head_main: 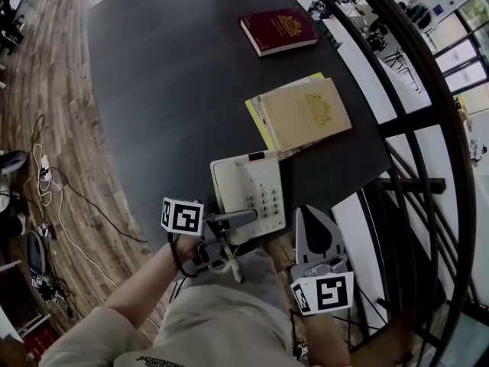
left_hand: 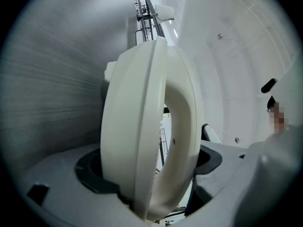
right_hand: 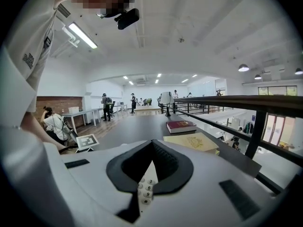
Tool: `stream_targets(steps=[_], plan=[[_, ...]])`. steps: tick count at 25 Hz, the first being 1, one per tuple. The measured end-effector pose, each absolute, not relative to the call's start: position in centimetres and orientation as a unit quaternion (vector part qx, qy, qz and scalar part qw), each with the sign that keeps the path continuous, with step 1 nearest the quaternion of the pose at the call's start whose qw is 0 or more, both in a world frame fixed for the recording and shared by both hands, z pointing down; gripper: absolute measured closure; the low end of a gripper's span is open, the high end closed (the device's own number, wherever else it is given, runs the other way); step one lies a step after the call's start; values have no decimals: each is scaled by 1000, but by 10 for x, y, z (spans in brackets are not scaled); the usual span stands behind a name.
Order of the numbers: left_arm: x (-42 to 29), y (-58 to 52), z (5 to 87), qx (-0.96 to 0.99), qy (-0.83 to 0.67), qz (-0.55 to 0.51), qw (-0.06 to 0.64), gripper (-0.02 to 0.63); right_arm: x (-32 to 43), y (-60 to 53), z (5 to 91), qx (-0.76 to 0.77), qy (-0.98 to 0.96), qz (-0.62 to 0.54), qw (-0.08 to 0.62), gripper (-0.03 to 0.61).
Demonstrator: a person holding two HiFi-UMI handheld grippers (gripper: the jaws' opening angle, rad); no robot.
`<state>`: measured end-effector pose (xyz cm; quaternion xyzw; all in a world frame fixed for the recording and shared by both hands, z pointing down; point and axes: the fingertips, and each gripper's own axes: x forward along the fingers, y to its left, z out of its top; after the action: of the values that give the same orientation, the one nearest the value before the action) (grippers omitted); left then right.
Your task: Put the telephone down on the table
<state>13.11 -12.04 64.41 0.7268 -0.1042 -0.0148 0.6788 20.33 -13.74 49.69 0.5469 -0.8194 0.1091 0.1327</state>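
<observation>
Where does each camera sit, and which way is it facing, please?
Head view: on the person's head, looking steeply down at table, telephone, left gripper, right gripper.
Left gripper view: on that gripper, facing the clamped telephone.
Right gripper view: on that gripper, facing across the table to red book.
Shared: red book, head and right gripper views.

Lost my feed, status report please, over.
Left gripper shut on handset. Right gripper shut, empty. Telephone base at table near edge. Red book, tan book beyond, not blocking.

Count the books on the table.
2: a dark red book at the far end, and a tan book beside the telephone, lying on something yellow that may be another.
</observation>
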Motion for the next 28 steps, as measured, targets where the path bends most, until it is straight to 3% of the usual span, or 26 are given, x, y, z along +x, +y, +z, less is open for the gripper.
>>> stream_targets(steps=[12, 28], plan=[[123, -120, 651, 713, -209, 21, 669, 179, 188, -129, 501, 535, -825, 92, 160, 578], [112, -115, 660, 664, -239, 104, 700, 170, 198, -133, 514, 522, -830, 116, 157, 578]])
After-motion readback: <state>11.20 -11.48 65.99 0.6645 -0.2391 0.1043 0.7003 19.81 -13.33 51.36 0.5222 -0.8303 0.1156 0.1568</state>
